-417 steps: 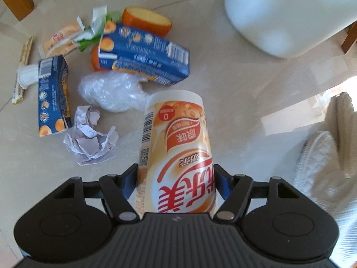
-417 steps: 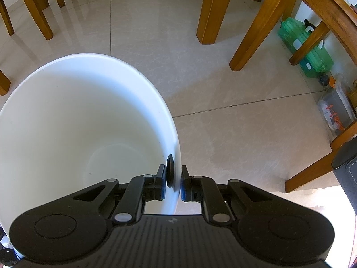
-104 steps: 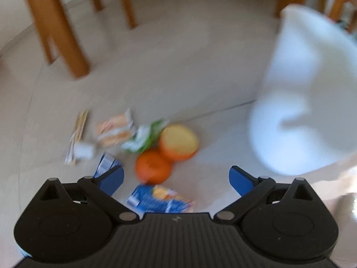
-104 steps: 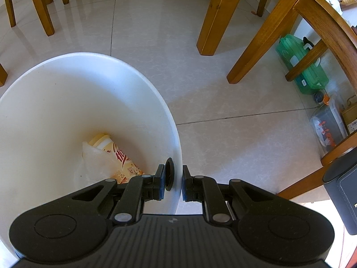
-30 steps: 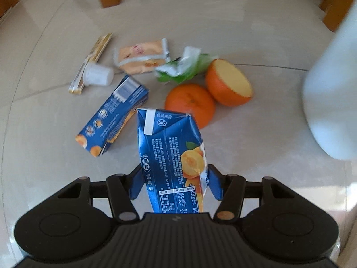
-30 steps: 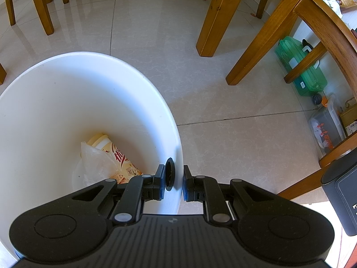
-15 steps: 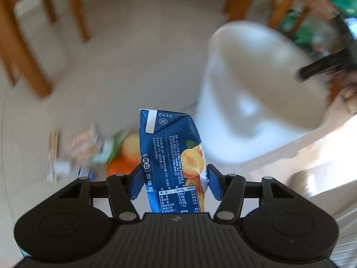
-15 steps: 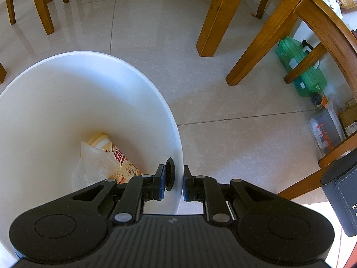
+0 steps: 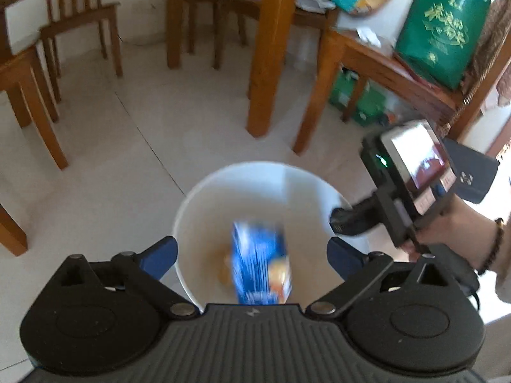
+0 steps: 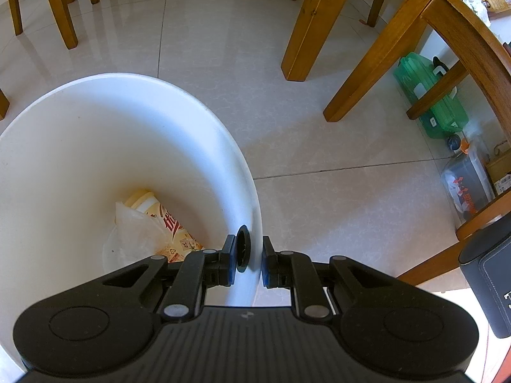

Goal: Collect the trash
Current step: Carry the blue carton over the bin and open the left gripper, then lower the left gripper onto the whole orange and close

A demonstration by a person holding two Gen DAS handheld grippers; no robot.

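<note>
Hanging above the white bin (image 9: 255,172), the left tool (image 9: 252,255) has its blue-tipped fingers (image 9: 159,255) spread wide and grips nothing; between them, touching neither, the blue juice carton (image 9: 260,265) shows as a motion-blurred shape over the bin's open mouth, apparently in mid-air. The right tool (image 10: 249,255) is clenched on the bin's near rim, one finger inside the wall and the other outside it. In the left wrist view that same tool reaches the rim from the right, gripped by the person's right hand (image 9: 447,233), which wears a dark bracelet at the wrist. Inside the bin, at the bottom, a cream and orange paper cup (image 10: 166,220) lies on its side with a crumpled clear plastic bag (image 10: 134,239) resting against it. The bin stands on a pale tiled floor (image 10: 319,191). Wooden chair and table legs (image 10: 306,22) stand around it, and a green plastic container (image 10: 431,95) sits under the furniture to the right.
</note>
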